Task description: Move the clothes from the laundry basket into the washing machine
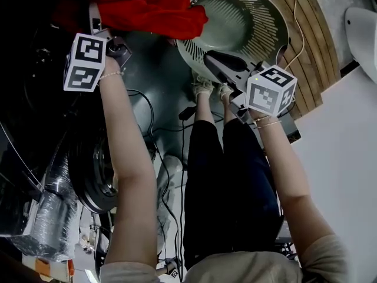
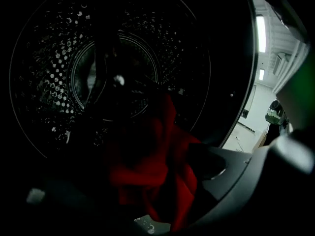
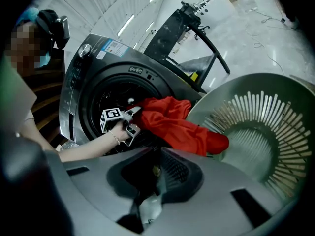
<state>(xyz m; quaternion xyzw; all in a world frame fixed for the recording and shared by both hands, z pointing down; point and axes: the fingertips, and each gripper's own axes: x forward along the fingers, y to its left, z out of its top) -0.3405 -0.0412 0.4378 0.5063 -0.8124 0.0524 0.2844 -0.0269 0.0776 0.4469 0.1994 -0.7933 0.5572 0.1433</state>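
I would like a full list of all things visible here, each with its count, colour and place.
cloth: one, red, lying from the washer opening to the basket rim
basket: one, pale green, tipped toward the washer
washer: one, dark grey, left of the basket
cables: several, black, on the floor
boards: several, brown wood, behind the basket
legs: two, in black trousers, centre
shoes: two, pale, beside the basket
left gripper: one, open, at the washer opening by the cloth
right gripper: one, shut on the basket rim

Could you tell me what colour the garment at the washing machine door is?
The garment is plain red, clearest in the right gripper view.
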